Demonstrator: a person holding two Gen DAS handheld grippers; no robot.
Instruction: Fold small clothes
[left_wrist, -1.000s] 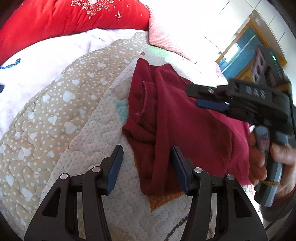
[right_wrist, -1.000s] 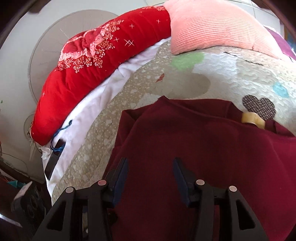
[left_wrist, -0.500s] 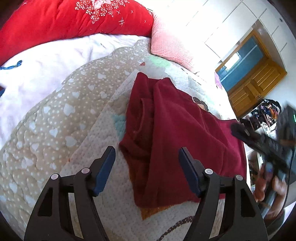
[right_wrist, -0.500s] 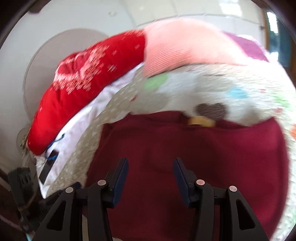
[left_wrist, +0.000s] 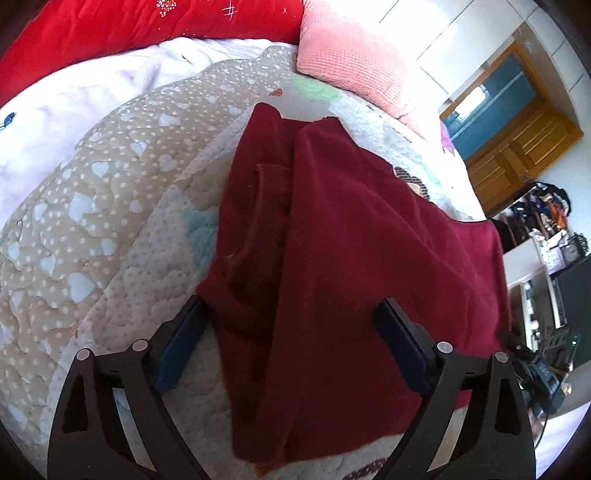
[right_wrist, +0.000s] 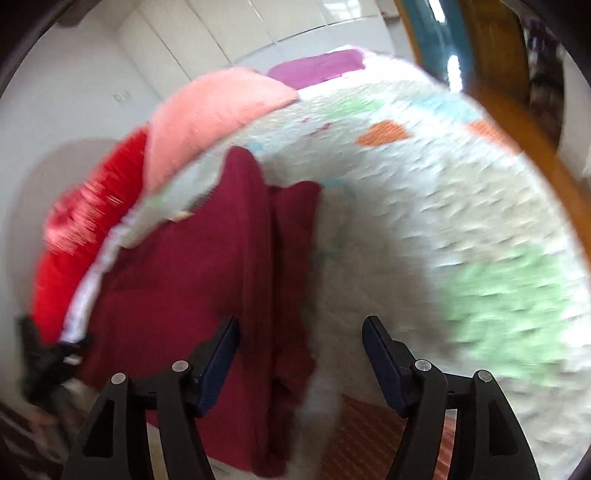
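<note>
Both tongs, left tongs (left_wrist: 291, 332) and right tongs (right_wrist: 301, 354), gape wide and empty over the half-folded maroon garment (left_wrist: 351, 258) ahead, probably lining up the next fold.

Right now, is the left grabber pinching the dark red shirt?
Cannot tell. In the left wrist view the left gripper is wide open around the dark red shirt; its fingers overlap the cloth's edge, so neither touch nor gap shows plainly.
</note>
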